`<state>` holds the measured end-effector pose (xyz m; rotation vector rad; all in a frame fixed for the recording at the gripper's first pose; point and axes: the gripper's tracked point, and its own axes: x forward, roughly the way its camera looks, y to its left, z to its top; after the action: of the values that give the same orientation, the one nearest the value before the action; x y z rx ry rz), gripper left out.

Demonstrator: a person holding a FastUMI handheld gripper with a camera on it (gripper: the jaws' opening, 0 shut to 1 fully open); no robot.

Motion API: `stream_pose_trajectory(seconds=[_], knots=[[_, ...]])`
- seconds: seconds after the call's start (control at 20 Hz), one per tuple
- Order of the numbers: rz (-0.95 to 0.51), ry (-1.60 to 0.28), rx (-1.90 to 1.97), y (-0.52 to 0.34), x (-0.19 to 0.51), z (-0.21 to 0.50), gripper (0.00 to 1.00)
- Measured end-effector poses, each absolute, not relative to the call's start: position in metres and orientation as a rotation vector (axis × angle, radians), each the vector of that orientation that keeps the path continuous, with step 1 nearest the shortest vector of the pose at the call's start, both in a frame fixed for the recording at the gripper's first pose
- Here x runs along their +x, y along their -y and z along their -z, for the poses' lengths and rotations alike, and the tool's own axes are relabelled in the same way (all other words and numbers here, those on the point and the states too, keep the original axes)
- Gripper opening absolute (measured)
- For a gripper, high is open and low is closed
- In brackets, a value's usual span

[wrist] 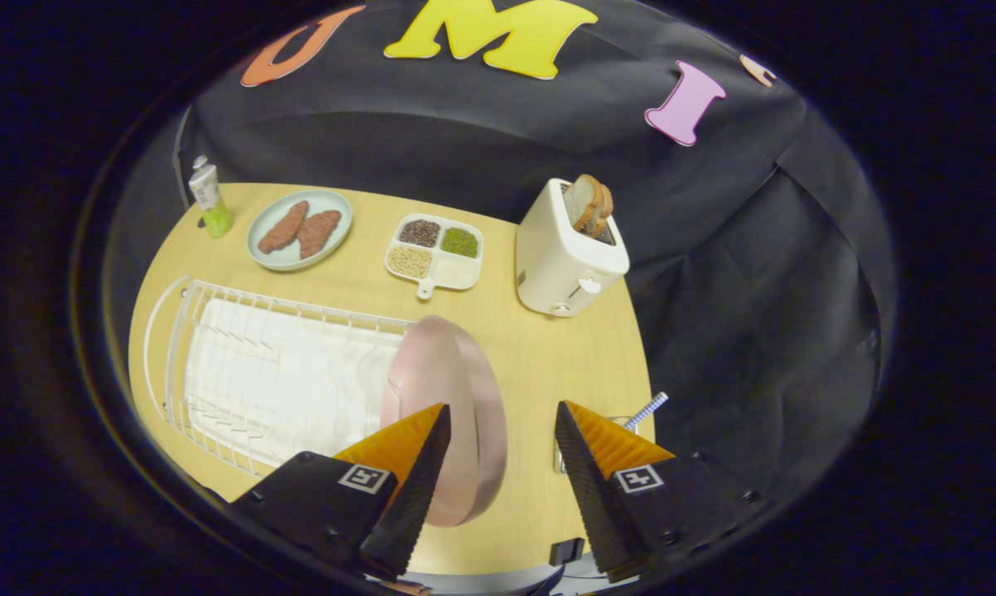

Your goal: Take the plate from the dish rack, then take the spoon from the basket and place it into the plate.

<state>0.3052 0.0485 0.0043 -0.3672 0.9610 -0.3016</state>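
A pink plate (440, 372) stands on edge at the right end of the white wire dish rack (299, 308). My gripper (503, 406) hangs above it, open, with nothing held. The left finger overlaps the plate's near face, and the plate's right rim falls in the gap between the fingers. Just past the right finger, the blue-and-white checked handle of the spoon (648, 410) sticks up out of a small wire basket (622, 420), which the finger mostly hides.
Further back on the wooden table (547, 356) stand a white toaster (568, 257) holding bread (589, 203), a divided dish of beans (435, 252), a pale plate with two brown pieces of food (299, 230) and a tube (210, 199). The table edge runs right of the basket.
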Motion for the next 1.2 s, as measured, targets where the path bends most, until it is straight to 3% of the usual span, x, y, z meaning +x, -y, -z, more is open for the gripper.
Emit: stream_pose_trajectory(seconds=[0.3,0.4,0.55,0.7,0.95,1.2], knots=[[0.355,-1.031,-0.382,-0.056,0.303,0.004,0.29],[0.363,-1.045,-0.403,-0.059,0.3,0.006,0.22],[0.417,-1.033,-0.42,-0.052,0.295,0.01,0.21],[0.455,-0.991,-0.418,-0.06,0.288,0.003,0.1],[0.567,-0.915,-0.396,-0.064,0.278,-0.004,0.09],[0.589,-0.855,-0.468,-0.067,0.267,-0.012,0.09]])
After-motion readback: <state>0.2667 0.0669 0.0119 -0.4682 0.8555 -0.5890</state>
